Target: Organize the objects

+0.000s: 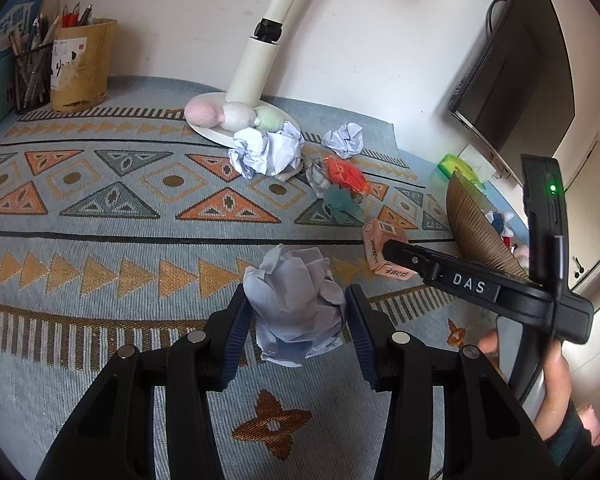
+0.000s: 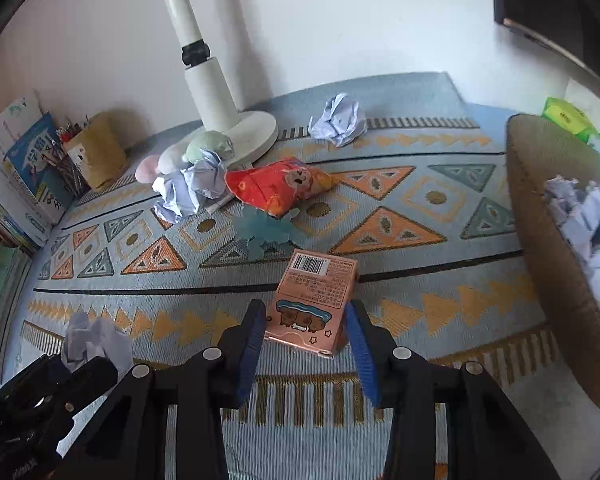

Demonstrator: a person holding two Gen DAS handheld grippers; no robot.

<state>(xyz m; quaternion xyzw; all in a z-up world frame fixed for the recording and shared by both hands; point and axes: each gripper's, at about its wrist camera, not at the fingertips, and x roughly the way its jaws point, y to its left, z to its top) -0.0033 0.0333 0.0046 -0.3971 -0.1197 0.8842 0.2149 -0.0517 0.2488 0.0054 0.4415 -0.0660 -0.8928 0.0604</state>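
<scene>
My left gripper (image 1: 296, 300) is shut on a crumpled pale-blue paper ball (image 1: 296, 304), held just above the patterned blue cloth (image 1: 100, 240). The same ball (image 2: 96, 340) and gripper show at the lower left of the right wrist view. A pink carton with a barcode and cartoon bears (image 2: 316, 296) lies on the cloth, and my right gripper (image 2: 304, 312) has its blue pads against both of its sides. In the left wrist view that carton (image 1: 384, 240) sits at the tip of the right gripper (image 1: 396, 254), held by a person's hand (image 1: 556, 392).
A woven basket (image 2: 548, 240) holding crumpled paper stands at the right. Two more paper balls (image 2: 192, 188) (image 2: 338, 120), an orange snack bag (image 2: 276, 184) and a teal piece (image 2: 264, 232) lie mid-cloth. Lamp base (image 2: 256, 128), plush balls (image 1: 232, 116), pen holders (image 1: 80, 64), books and a monitor (image 1: 512, 72) line the back.
</scene>
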